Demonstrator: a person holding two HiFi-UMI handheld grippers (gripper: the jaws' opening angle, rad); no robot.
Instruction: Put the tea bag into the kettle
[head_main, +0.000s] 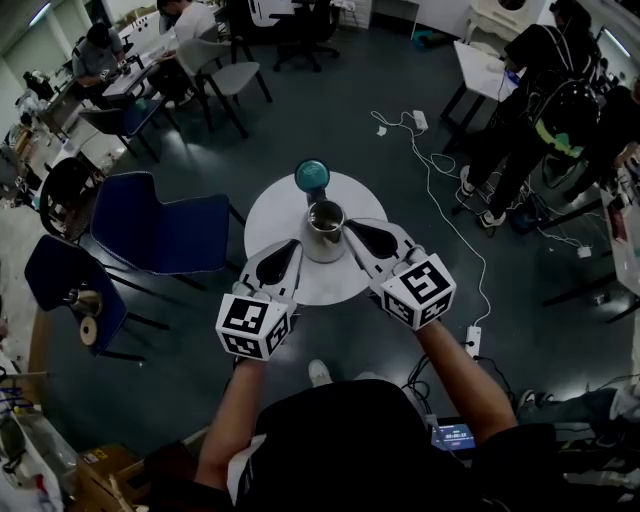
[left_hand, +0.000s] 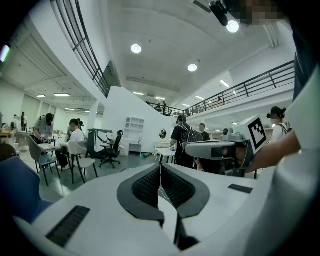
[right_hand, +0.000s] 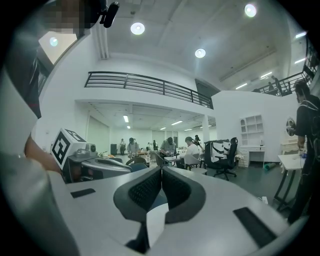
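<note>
Closest to me are my forearms, reaching out over the near edge of the small round table with a tool in each hand. The left gripper sits at the kettle's near left and the right gripper at its near right. Both are angled in toward it, so either one could get over the opening with a short move. The kettle stands near the middle of the table with its top uncovered. A teal lid lies just beyond it on the far side, I judge set there to keep the mouth free.

Both pairs of jaws are pressed together, pad against pad, and I see no bag or tag between them. Each gripper view looks out level across the room, so I am holding the tools flat and not dipped into the pot.

I cannot find the tea bag in any view. The kettle's inside is too dark to tell whether it already lies there.
</note>
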